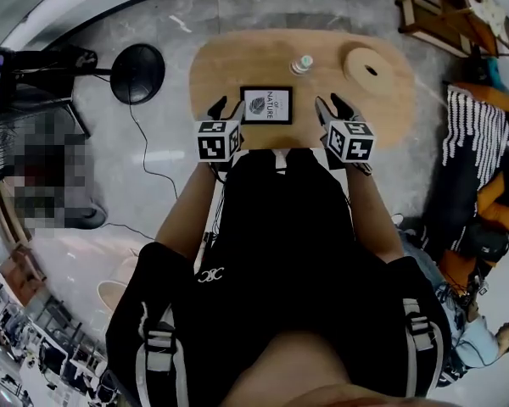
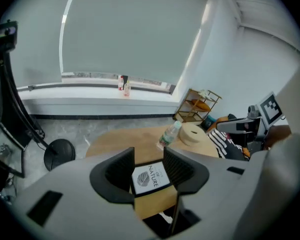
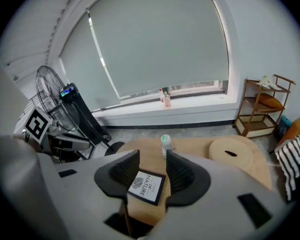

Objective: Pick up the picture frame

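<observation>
Off to the far left, beyond the table's rim, leaving a round black stand base (image 1: 137, 73) flat on the glossy grey floor (image 1: 110, 193), well apart from the work. Holding the left gripper (image 1: 226, 108) just left of the picture frame (image 1: 266, 105), tilting it downward with its ribbed dark pads spread wide, pinching nothing. Sighting the frame through that gap in the left gripper view, probably lining up so as to catch its left edge. Finding the frame lying flat on the oval table (image 1: 229, 66), in the middle of the near half, between the two grippers. Noting a thin dark rectangular border around a smooth white print bearing a leaf and lettering. Judging it rigid, flat and low, so likely needing a pinch on the rim from either side rather than a grab from above. Leaving the clear plastic bottle (image 1: 302, 64) standing farther back, just right of the frame's far corner, out of the way of both approaches. Holding the right gripper (image 1: 332, 106) a little right of the frame, mirroring the left one, its pads likewise wide apart and empty, again framing the print in the right gripper view. Not yet touching the frame with either tool, as far as can be made out. Ignoring the round pale wooden disc (image 1: 366, 64) with its dark slot, resting on the table's far right, matt and light-grained like the tabletop
</observation>
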`<state>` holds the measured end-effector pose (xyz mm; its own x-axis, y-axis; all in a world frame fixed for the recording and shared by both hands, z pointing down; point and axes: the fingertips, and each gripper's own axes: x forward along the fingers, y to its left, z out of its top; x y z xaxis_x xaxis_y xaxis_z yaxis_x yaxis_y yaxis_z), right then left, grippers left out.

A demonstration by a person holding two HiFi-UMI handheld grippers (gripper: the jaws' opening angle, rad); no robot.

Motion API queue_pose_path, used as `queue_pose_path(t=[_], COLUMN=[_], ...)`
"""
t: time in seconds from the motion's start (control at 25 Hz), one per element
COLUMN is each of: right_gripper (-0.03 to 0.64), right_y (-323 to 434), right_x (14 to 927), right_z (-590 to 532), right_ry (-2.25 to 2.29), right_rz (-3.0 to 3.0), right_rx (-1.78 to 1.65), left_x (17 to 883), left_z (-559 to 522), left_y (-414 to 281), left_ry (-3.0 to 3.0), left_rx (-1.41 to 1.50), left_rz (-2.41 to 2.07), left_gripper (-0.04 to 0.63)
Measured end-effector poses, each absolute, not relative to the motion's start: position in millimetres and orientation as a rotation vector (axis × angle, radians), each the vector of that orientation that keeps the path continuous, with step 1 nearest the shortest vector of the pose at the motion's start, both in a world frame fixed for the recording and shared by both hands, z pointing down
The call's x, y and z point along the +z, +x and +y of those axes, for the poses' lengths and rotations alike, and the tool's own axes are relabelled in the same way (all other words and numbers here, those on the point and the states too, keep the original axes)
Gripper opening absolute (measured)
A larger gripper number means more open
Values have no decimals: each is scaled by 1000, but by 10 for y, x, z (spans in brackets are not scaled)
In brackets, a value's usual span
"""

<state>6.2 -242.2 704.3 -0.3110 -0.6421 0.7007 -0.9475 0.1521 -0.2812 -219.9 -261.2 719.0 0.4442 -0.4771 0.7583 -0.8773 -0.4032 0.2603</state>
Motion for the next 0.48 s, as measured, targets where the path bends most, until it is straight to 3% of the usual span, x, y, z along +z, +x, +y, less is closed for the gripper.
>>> queue_pose_path(t=[0.48], right_gripper=[164], right_y=[-138], right_x=[9222], right_z=[-2236], right_ry=[1358], right_rz=[-1745], right_rx=[1250], left_x=[9116], left_z=[-2673], left_y=[-2251], left_ry=[1849], left_rx=[956], left_rz=[-1003], left_gripper=[190])
